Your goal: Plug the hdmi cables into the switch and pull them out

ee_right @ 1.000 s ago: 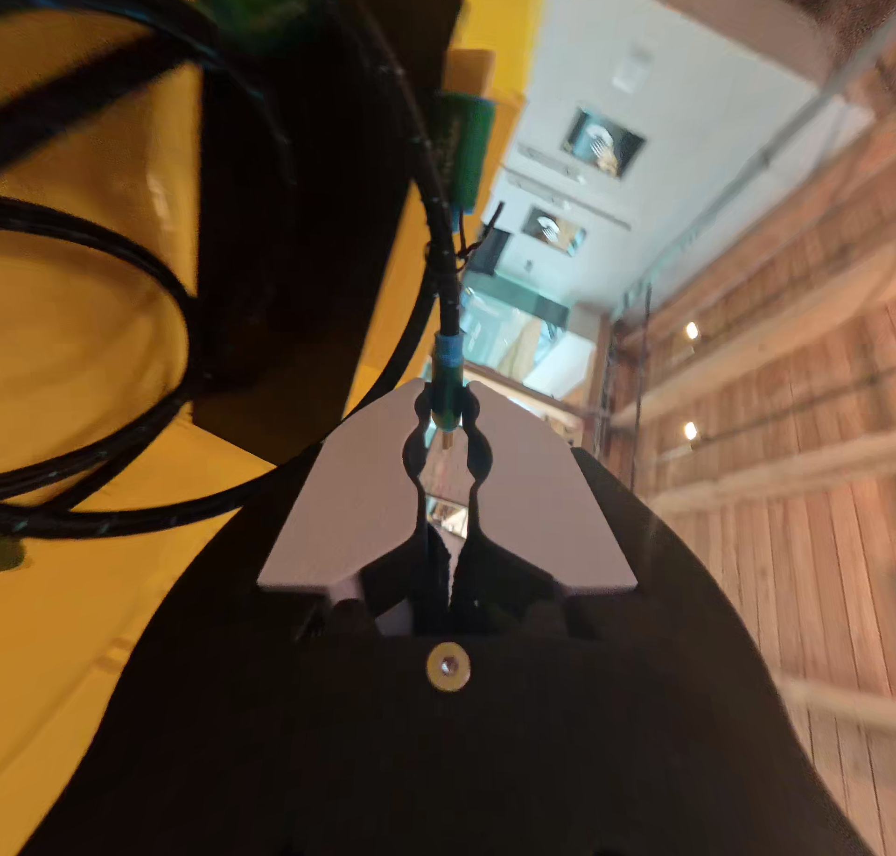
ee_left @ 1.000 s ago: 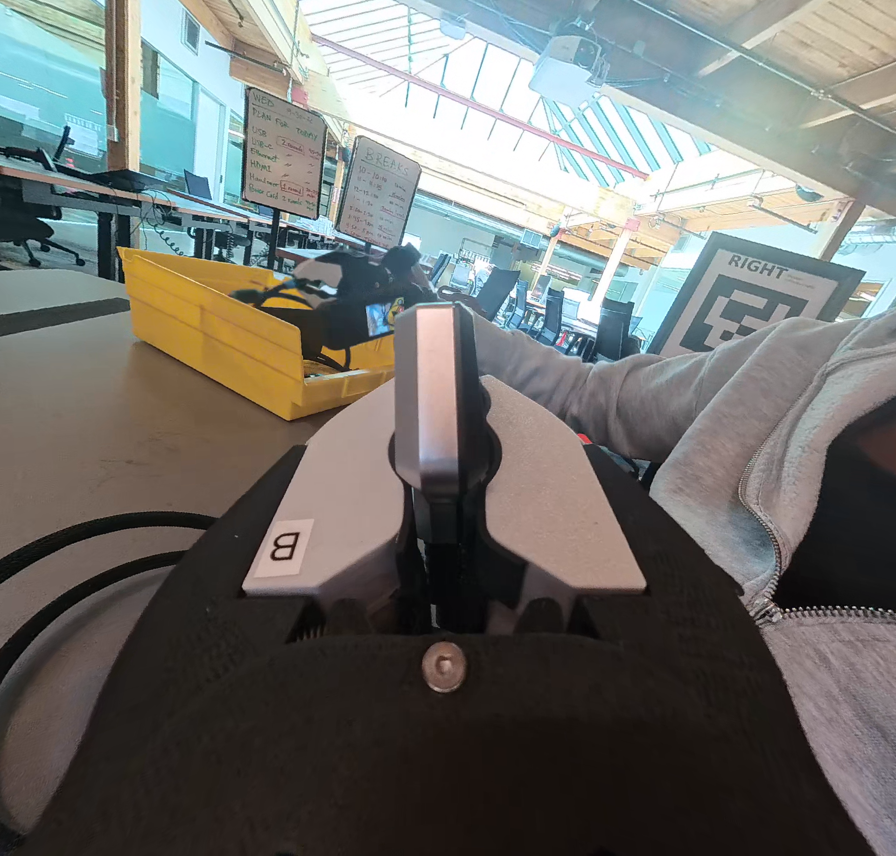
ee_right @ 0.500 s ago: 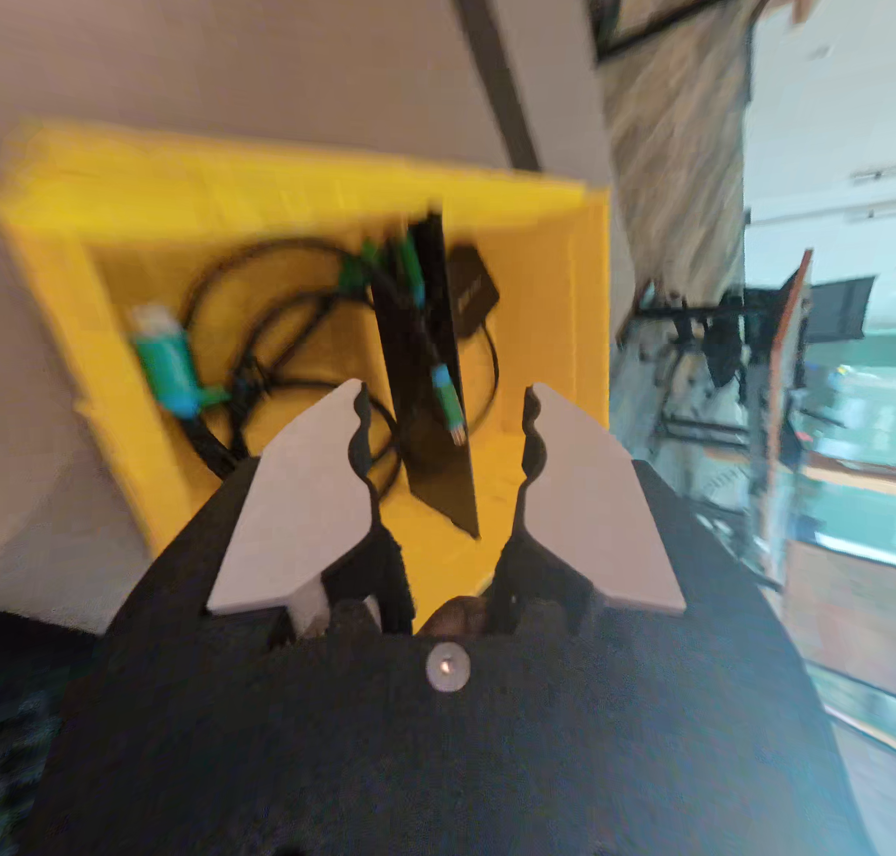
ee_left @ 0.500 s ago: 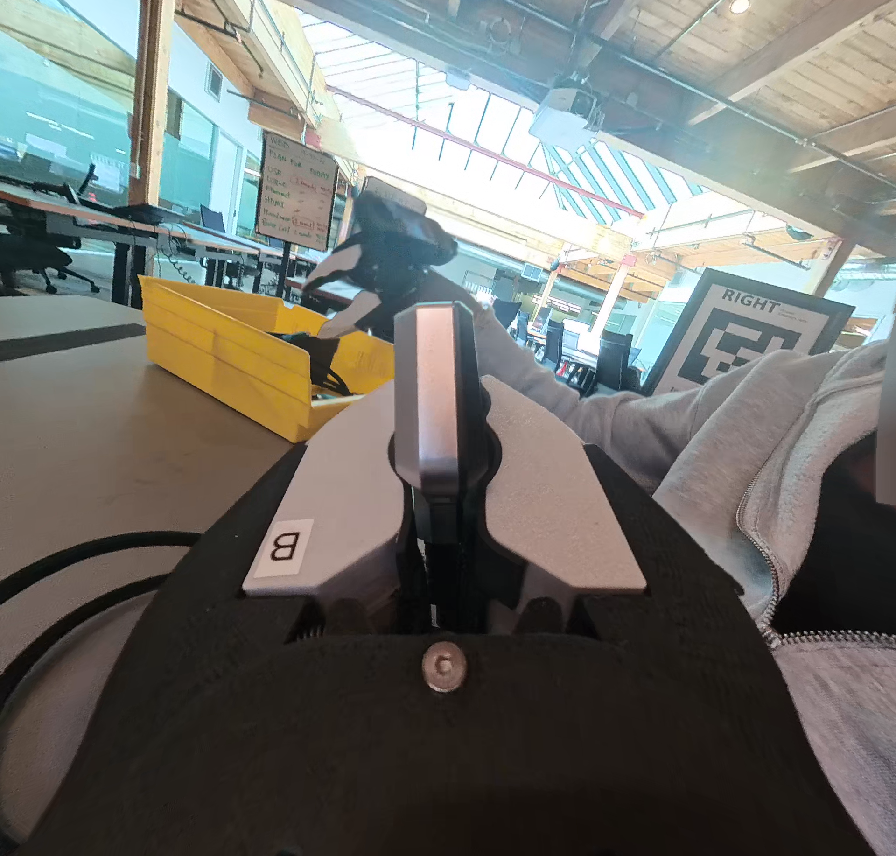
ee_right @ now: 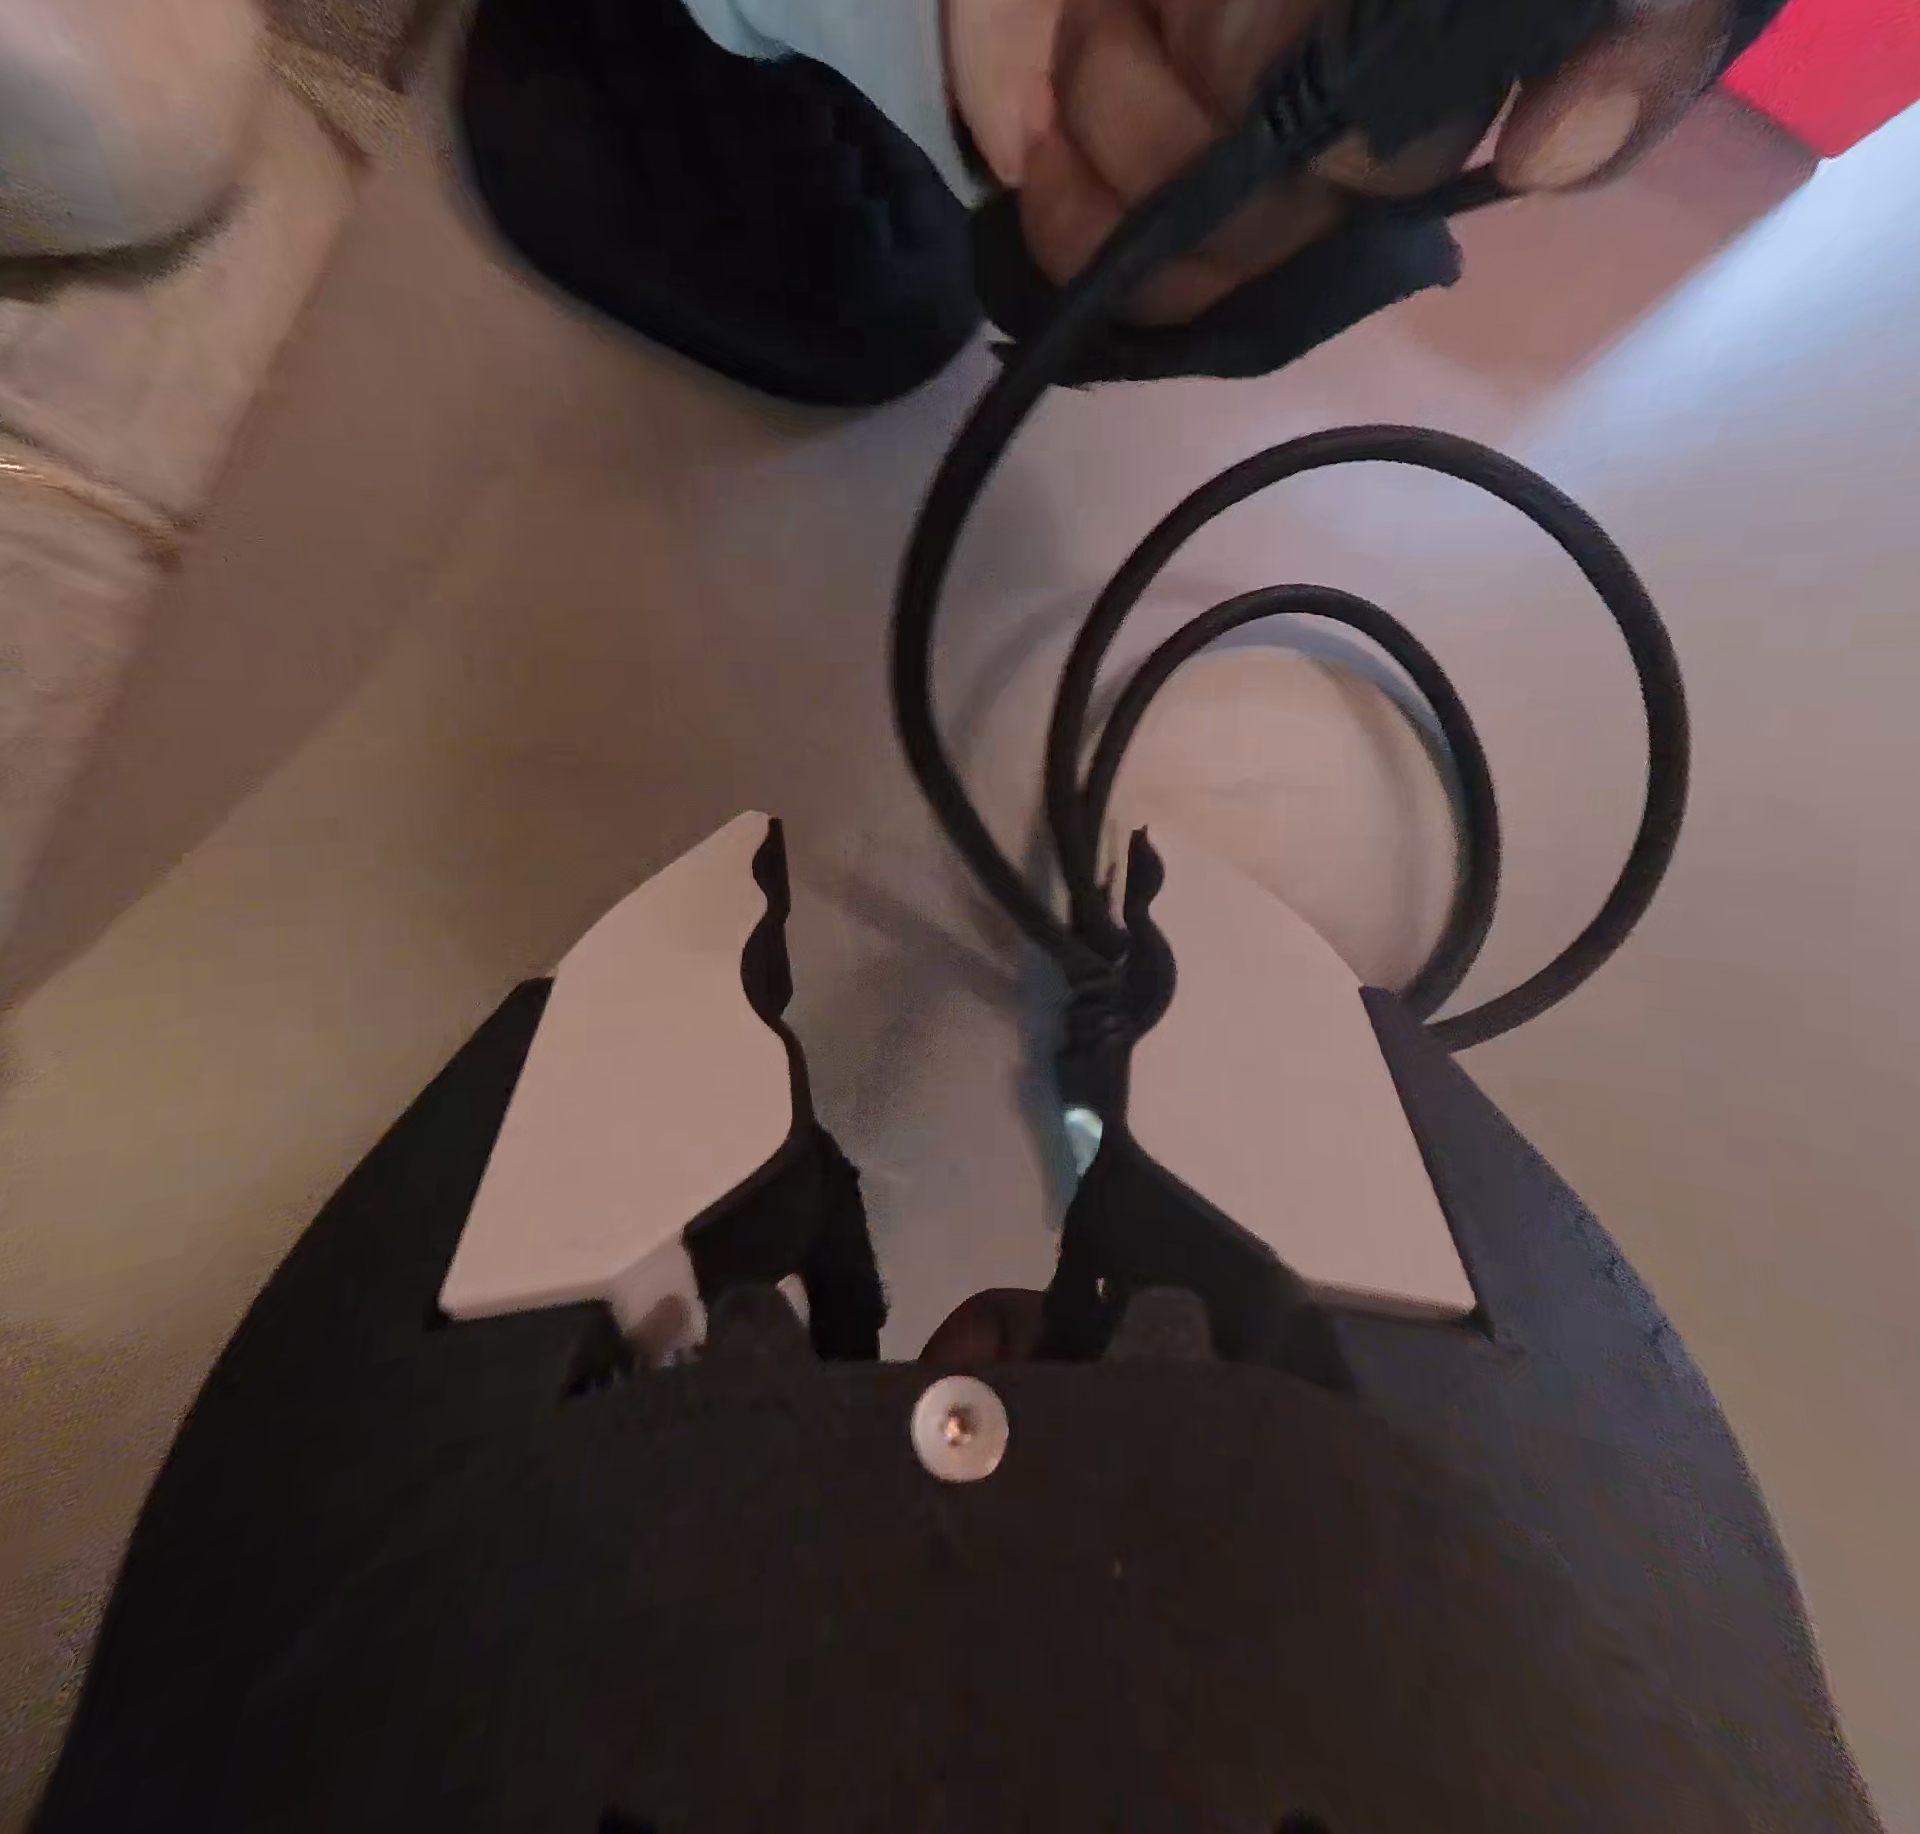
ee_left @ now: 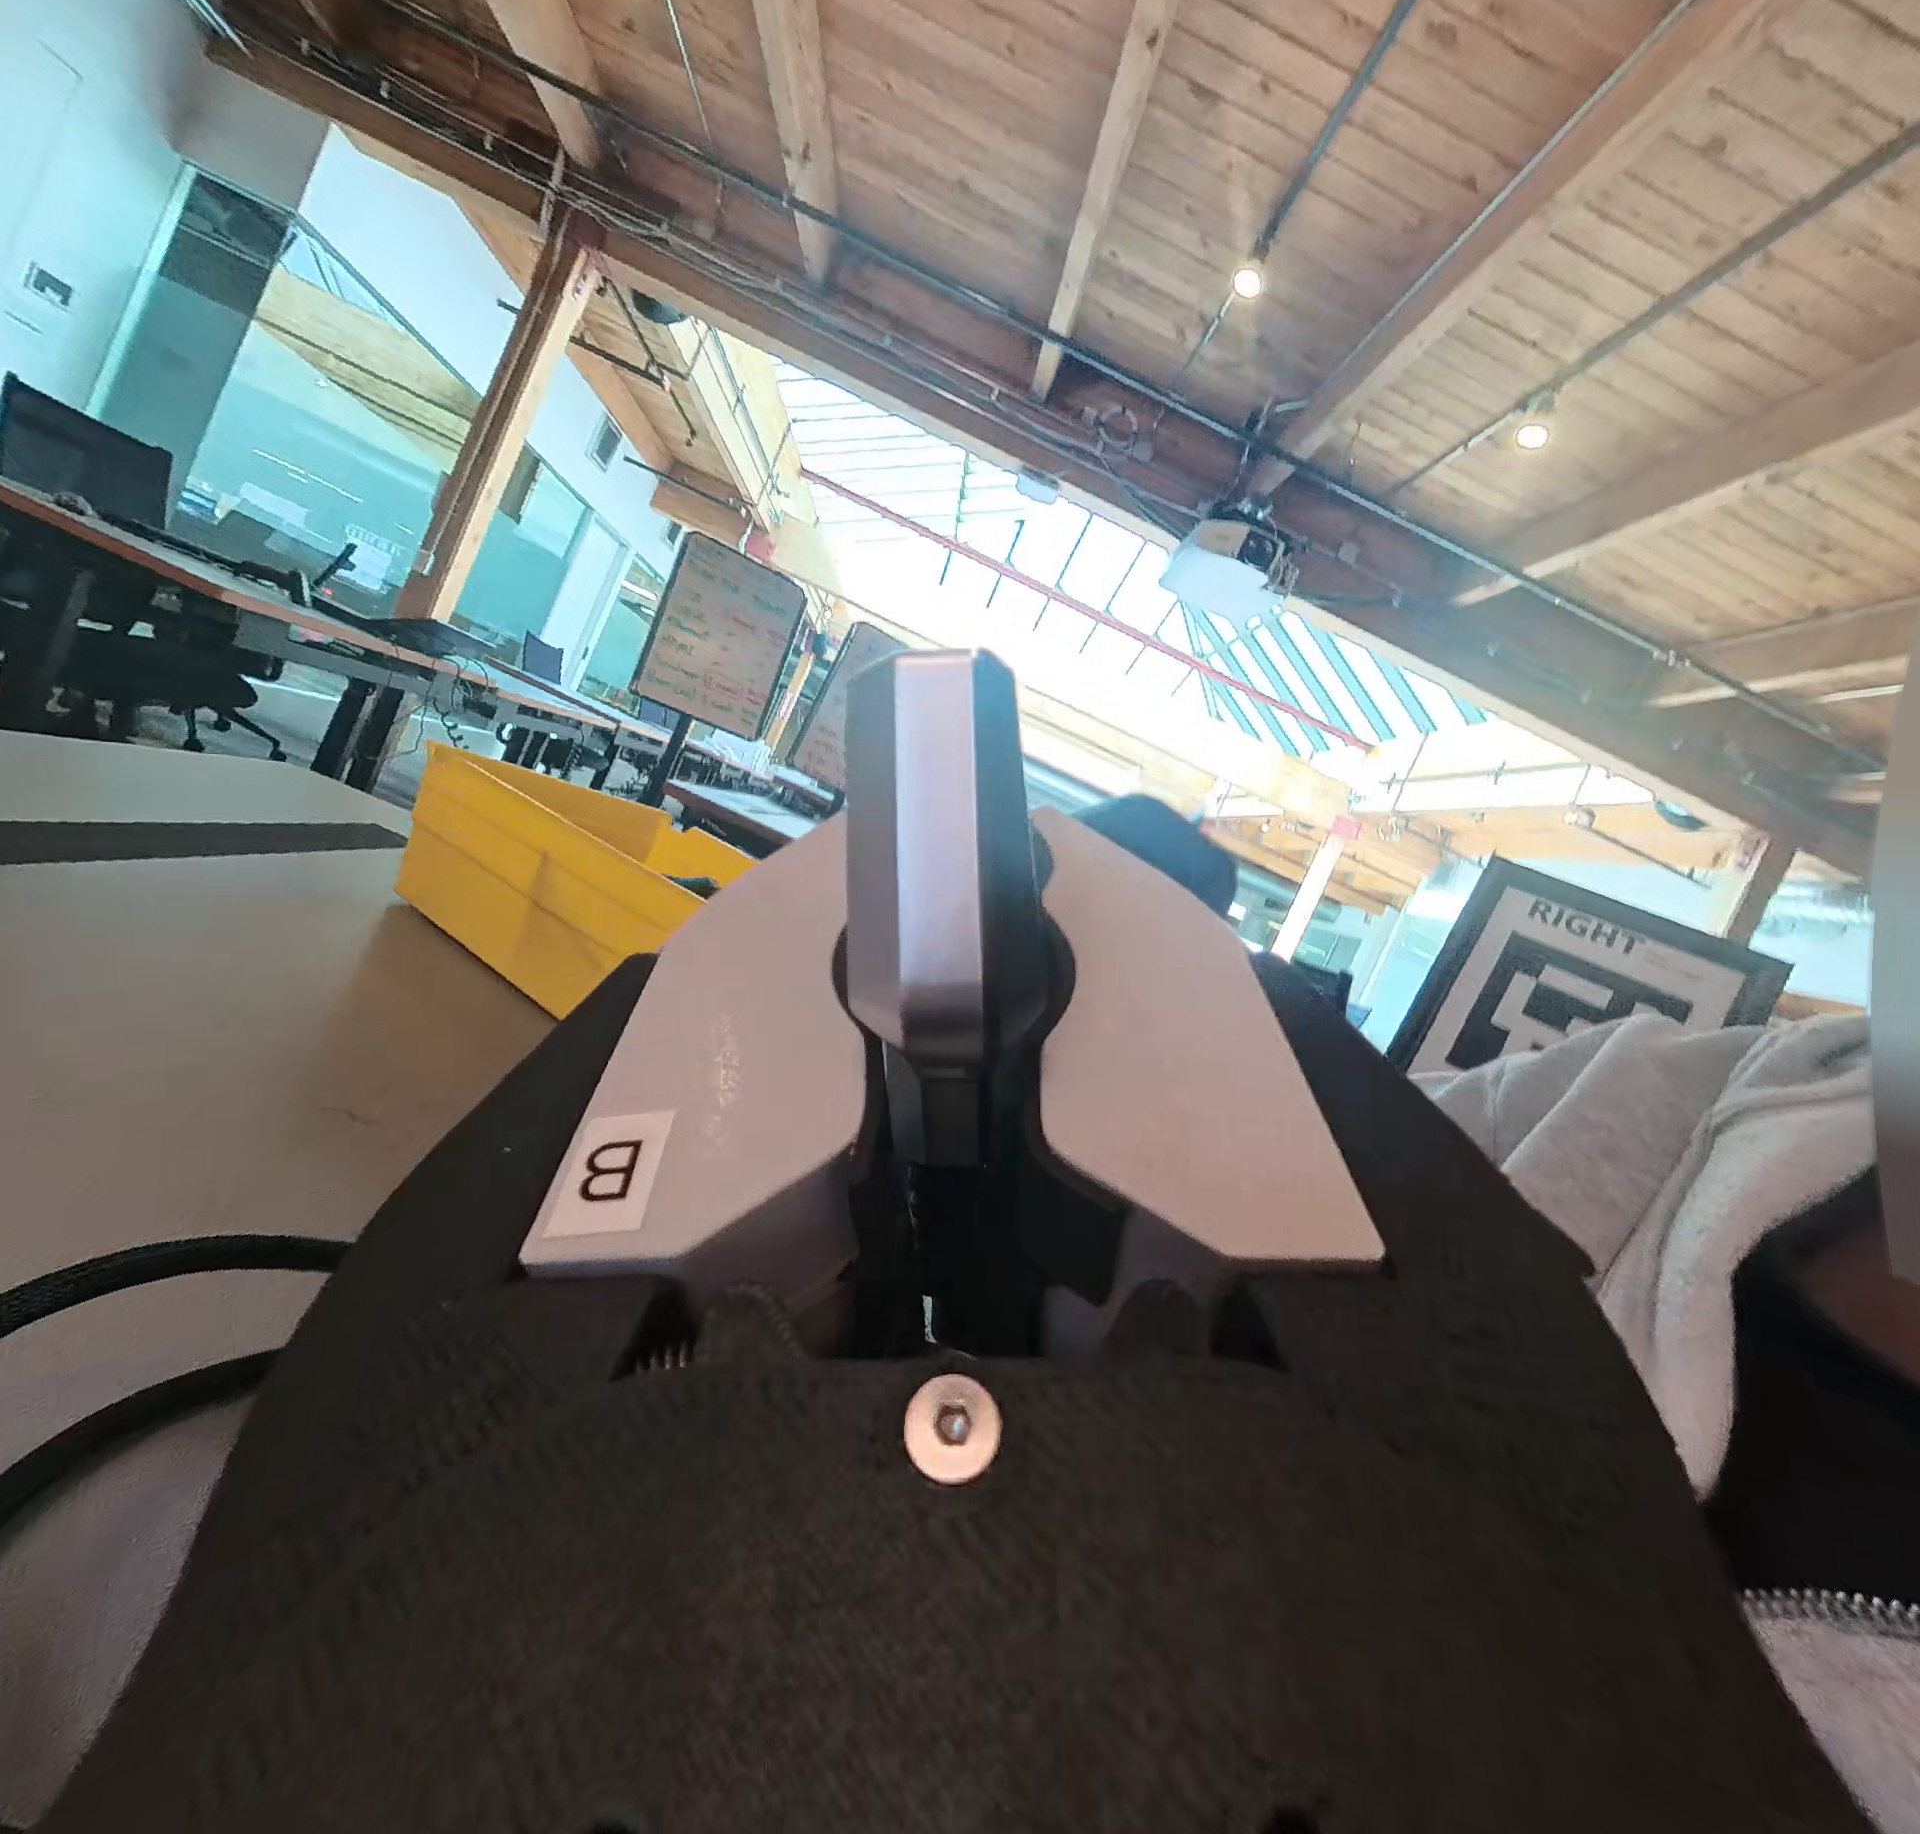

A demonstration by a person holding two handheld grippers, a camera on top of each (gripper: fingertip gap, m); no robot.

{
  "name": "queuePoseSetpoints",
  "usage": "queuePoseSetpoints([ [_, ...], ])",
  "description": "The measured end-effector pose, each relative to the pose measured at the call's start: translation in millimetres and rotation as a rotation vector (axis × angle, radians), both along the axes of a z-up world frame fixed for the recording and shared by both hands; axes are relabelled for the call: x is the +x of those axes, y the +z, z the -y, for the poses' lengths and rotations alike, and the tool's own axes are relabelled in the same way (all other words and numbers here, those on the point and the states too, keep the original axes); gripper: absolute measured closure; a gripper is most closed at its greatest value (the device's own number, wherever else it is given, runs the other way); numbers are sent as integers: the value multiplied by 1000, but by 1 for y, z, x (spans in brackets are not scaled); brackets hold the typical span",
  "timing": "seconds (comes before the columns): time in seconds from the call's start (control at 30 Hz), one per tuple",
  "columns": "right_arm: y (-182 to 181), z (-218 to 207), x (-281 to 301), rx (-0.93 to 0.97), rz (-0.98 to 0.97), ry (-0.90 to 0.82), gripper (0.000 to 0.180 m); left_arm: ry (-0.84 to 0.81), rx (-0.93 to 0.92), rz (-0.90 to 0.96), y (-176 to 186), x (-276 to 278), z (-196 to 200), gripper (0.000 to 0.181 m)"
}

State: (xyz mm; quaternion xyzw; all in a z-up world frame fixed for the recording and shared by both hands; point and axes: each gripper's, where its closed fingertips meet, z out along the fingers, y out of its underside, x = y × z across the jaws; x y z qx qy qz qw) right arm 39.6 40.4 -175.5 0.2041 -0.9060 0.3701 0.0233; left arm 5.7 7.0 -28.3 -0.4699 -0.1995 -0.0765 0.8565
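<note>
Gripping a grey metal switch (ee_left: 914, 839) upright between clenched fingers: left gripper (ee_left: 940, 911), above the table (ee_left: 208, 1005). Right gripper (ee_right: 956, 911): released, fingers spread over a coiled black HDMI cable (ee_right: 1382, 704), plug beside the right finger.

Strong daylight is admitted through the skylight (ee_left: 1049, 579), which is blown out to white. Straight beams are bent by wide-angle distortion. The hand (ee_right: 1278, 70) is smeared by motion blur.
</note>
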Motion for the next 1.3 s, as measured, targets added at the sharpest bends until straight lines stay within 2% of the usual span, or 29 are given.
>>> queuePoseSetpoints([
  [0.2,-23,26,-30,42,-159,17,127,-7,167,88,12,-10,23,160],
  [0.27,-31,27,-39,74,-213,3,148,-14,221,116,15,-13,30,160],
  [0.4,-21,26,-43,48,-365,53,164,62,268,180,12,-28,46,160],
  [0.5,21,20,-42,-44,-353,51,165,133,431,305,8,-49,79,157],
  [0.6,89,15,-44,-234,-341,22,167,162,495,429,-7,-66,95,139],
  [0.7,161,10,-51,-426,-337,-35,168,57,434,453,-9,-64,75,123],
  [0.8,216,0,-62,-574,-338,-120,167,-83,274,447,-13,-49,37,110],
  [0.9,264,-28,-77,-740,-322,-237,167,-162,184,458,-22,-42,21,108],
  [1.0,296,-77,-98,-827,-424,-414,166,-177,150,483,-28,-42,16,110],
  [1.17,314,-172,-129,-827,-566,-781,167,-143,180,526,-34,-50,22,116],
  [1.3,311,-240,-152,-765,-657,-1057,167,-129,193,540,-36,-53,26,118],
])
